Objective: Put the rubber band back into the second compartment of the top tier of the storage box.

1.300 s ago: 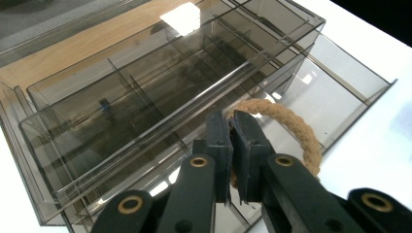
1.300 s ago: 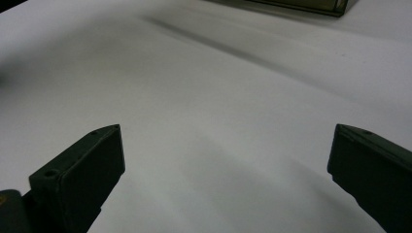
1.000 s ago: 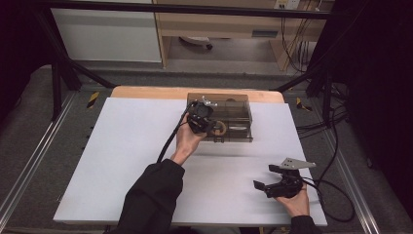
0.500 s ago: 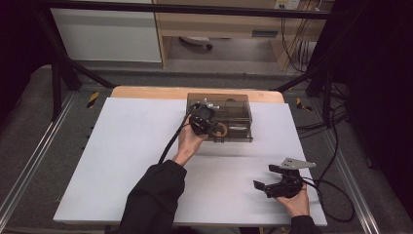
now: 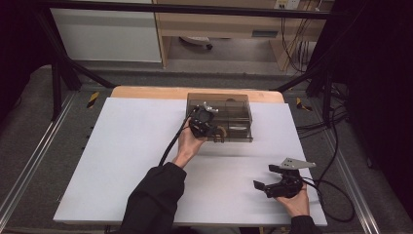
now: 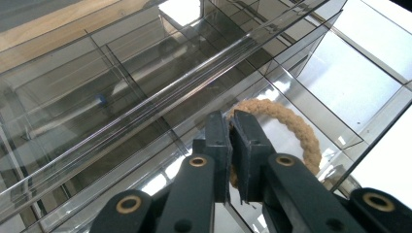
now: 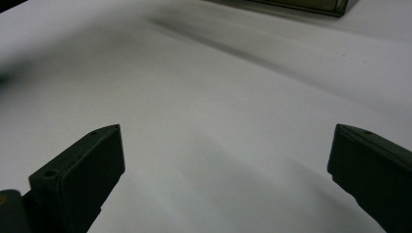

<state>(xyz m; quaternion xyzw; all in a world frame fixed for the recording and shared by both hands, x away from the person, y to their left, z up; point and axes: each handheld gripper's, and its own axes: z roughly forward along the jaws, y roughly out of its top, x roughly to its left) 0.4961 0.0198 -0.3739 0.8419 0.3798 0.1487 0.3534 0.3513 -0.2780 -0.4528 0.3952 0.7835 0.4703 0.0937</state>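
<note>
A tan braided rope ring (image 6: 297,127) sits in a front compartment of a smoked clear plastic box (image 5: 239,105) at the back middle of the table. My left gripper (image 6: 232,120) reaches down into that box, jaws shut on the near side of the ring. From the high view the left gripper (image 5: 214,130) stands at the box's front left corner, with the ring (image 5: 222,131) just beyond it. My right gripper (image 5: 264,176) rests low at the table's front right, jaws wide open over bare white surface. Nothing lies between the right gripper's (image 7: 227,130) jaws.
The white table top (image 5: 126,146) spreads to the left and in front of the box. The box's inner dividers (image 6: 121,97) surround the ring closely. The box's front edge (image 7: 301,4) shows far beyond the right gripper. Cables (image 5: 336,195) trail off the table's right side.
</note>
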